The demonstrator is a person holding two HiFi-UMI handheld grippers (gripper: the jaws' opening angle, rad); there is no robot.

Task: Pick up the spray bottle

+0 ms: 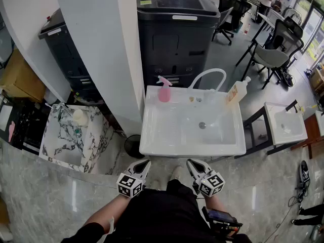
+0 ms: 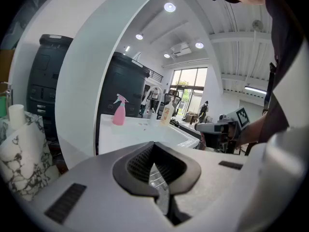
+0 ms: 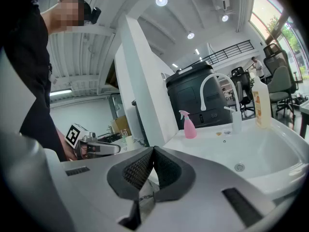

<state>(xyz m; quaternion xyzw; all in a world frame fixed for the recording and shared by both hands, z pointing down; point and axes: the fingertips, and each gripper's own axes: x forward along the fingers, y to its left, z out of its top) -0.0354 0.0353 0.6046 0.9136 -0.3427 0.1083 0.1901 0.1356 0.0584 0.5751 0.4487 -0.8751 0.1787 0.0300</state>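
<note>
Your left gripper [image 1: 146, 162] and right gripper [image 1: 190, 162] had fingers pressed together, empty. The spray bottle [image 1: 164, 91] looked light, stiff, slippery; its neck offered the surest hold.

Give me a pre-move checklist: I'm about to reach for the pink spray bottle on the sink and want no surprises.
1. Target in view: ok, the pink spray bottle stands upright on the back left ledge of the sink.
2. Left hand-held gripper empty: ok, jaws together, nothing between them.
3. Right hand-held gripper empty: ok, jaws together, nothing held.
4. Jaws open for the grasp: not ok, both are shut.
5. Neighbours apart: ok, the faucet and the yellowish bottle stand well to its right.
6. Approach: ok, only the open basin lies between.
</note>
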